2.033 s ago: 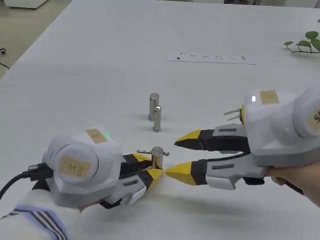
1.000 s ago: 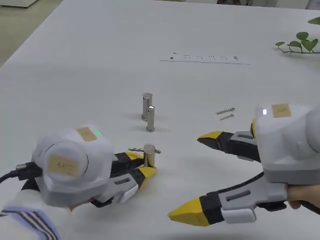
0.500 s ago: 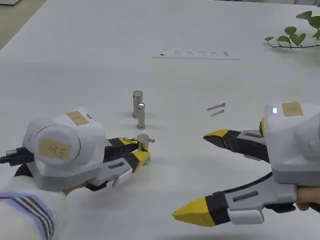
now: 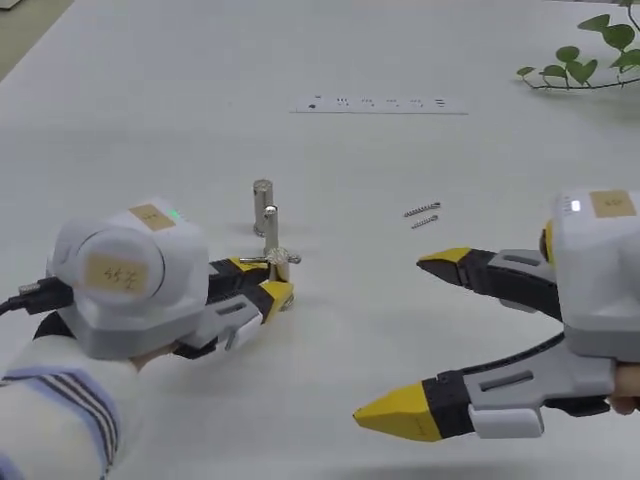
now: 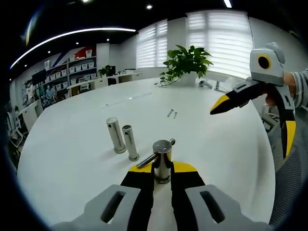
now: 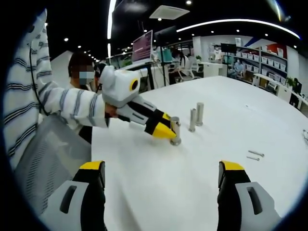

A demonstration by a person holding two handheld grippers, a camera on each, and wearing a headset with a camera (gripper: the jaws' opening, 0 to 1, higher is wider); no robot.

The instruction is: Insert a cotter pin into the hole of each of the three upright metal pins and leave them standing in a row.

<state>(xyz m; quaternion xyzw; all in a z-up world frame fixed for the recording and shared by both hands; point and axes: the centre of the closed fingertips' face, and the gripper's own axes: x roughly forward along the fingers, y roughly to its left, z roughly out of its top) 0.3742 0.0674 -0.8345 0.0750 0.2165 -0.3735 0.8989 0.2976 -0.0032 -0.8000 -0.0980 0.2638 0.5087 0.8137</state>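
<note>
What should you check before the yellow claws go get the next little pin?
1. Cotter pin through the nearest metal pin: ok.
2. Left gripper shut on that metal pin, holding it upright: ok.
3. Right gripper open and empty, ready to pick: ok.
4. Two loose cotter pins lying free on the table, with nothing on top of them: ok.
5. The other two metal pins standing upright: ok. Cotter pins in them: not ok, none yet.
6. Which way their holes face: cannot tell.
</note>
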